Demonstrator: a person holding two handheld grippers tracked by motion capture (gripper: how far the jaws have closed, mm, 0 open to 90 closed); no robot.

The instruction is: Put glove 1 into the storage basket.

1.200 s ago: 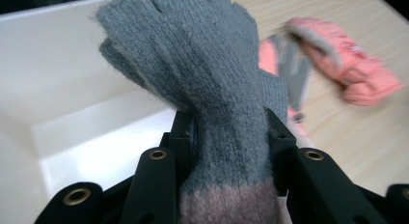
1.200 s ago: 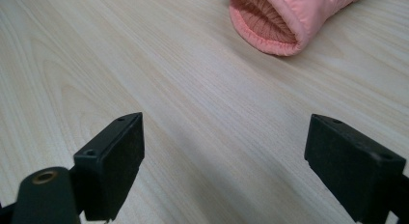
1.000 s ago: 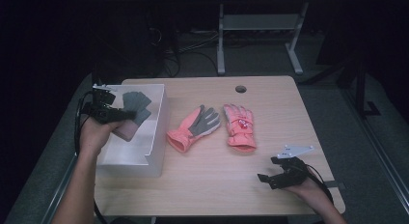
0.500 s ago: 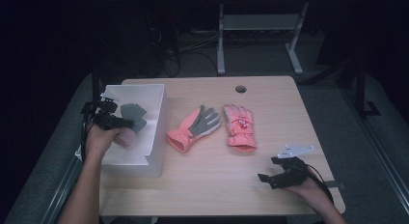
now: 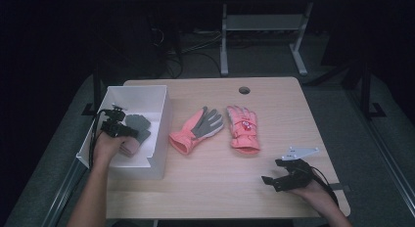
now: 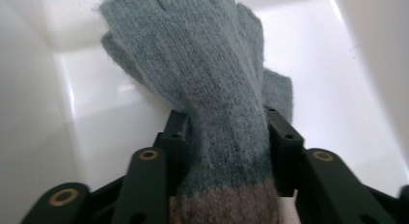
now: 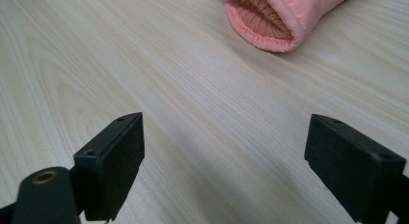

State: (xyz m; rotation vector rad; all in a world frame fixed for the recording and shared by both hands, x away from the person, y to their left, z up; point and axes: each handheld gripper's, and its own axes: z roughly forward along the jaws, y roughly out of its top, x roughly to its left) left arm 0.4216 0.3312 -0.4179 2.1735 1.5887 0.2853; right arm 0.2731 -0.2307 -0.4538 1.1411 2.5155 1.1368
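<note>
A grey knit glove (image 6: pixel 202 55) with a brownish cuff lies inside the white box (image 5: pixel 147 92) at the table's left. My left gripper (image 6: pixel 226 122) is down in the box with its pads against both sides of the glove near the cuff. Its jaws have just been opening, with the glove still between them. In the high view the left gripper (image 5: pixel 128 130) and grey glove (image 5: pixel 138 123) sit in the box's middle. My right gripper (image 5: pixel 271 180) rests open on the table at the front right, nothing between its jaws (image 7: pixel 226 151).
Two pink gloves lie mid-table: one palm up with a grey palm (image 5: pixel 198 131), one back up (image 5: pixel 242 128), whose cuff (image 7: pixel 275 21) is ahead of the right gripper. A cable hole (image 5: pixel 244 90) sits near the wooden table's (image 5: pixel 293 114) far edge.
My left hand has sunk from above the box's rim down into the box, carrying the grey glove with it. The right hand has stayed in place.
</note>
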